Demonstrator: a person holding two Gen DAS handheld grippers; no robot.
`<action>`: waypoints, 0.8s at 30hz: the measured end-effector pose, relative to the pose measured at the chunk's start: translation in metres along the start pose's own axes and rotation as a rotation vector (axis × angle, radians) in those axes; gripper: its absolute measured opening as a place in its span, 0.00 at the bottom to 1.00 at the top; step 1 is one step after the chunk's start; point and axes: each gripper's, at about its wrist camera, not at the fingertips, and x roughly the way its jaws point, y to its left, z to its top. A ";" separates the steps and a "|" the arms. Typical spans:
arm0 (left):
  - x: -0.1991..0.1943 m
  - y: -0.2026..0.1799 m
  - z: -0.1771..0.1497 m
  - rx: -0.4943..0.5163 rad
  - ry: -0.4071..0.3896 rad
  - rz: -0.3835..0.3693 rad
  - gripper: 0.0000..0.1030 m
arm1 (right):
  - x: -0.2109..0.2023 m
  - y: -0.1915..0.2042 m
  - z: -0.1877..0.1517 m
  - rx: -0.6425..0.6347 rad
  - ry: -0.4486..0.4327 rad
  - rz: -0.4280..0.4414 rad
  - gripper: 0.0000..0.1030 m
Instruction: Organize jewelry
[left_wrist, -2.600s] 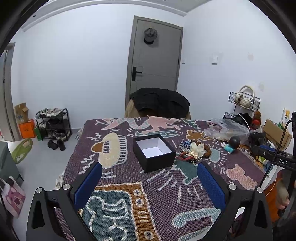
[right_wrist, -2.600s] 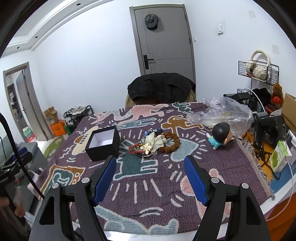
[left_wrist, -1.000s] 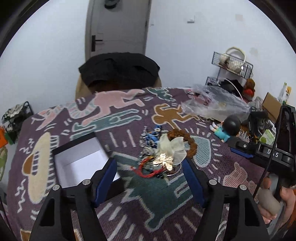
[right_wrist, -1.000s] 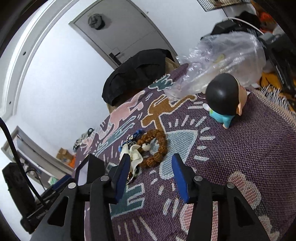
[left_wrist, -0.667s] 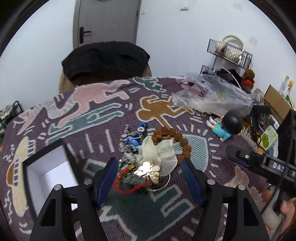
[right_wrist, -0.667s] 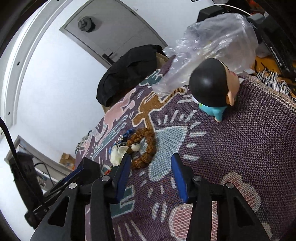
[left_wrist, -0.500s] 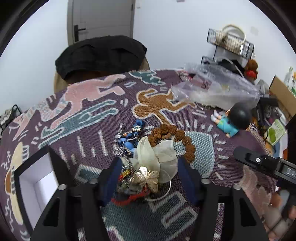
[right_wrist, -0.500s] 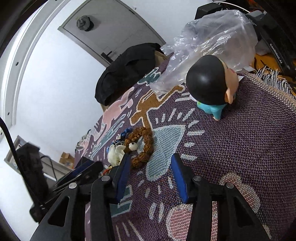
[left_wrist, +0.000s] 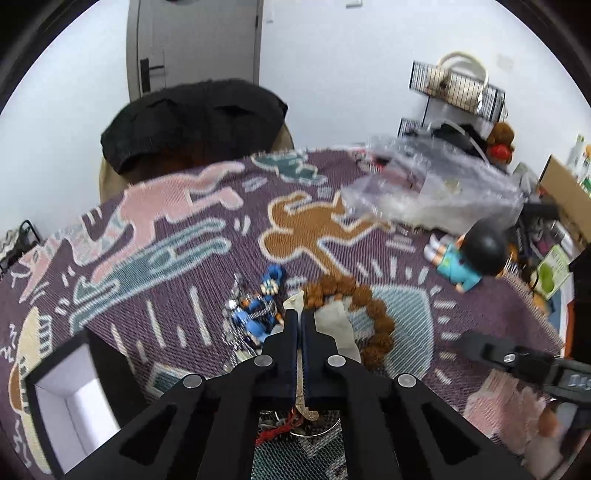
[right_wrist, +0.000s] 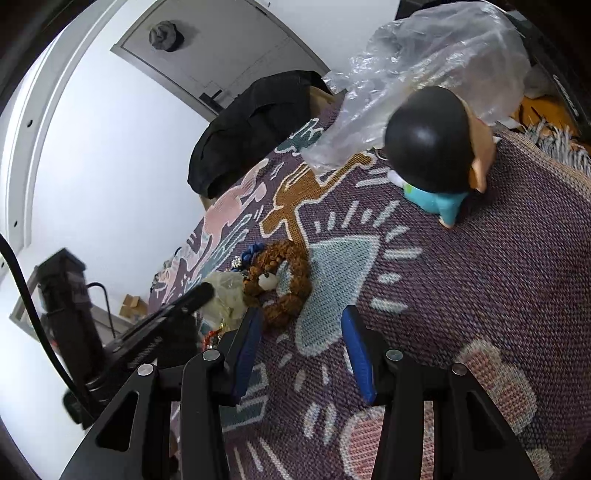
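Left gripper (left_wrist: 299, 318) down over the jewelry pile (left_wrist: 258, 317) on the table (left_wrist: 207, 221), jaws pressed together on a gold clip (left_wrist: 303, 402). Right gripper (right_wrist: 303, 325) low beside the brown bead bracelet (right_wrist: 286, 280), jaws apart, gripping nothing. Black box (left_wrist: 70, 398) left of the pile, doll (right_wrist: 436, 147) well apart.

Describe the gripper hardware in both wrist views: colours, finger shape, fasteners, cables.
Both grippers are matte black, with angular, cut-out finger arms and round silver fasteners at the joints. The right gripper has flat blue pads on its fingers. On the left gripper the pad colour is hidden. A black cable runs past the left unit.
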 end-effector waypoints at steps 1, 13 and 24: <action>-0.004 0.001 0.003 -0.001 -0.011 0.000 0.01 | 0.002 0.003 0.002 -0.004 0.005 0.001 0.46; -0.086 0.029 0.033 -0.035 -0.190 0.015 0.01 | 0.044 0.037 0.017 -0.135 0.057 -0.146 0.46; -0.121 0.078 0.017 -0.110 -0.236 0.066 0.01 | 0.090 0.054 0.020 -0.289 0.079 -0.373 0.34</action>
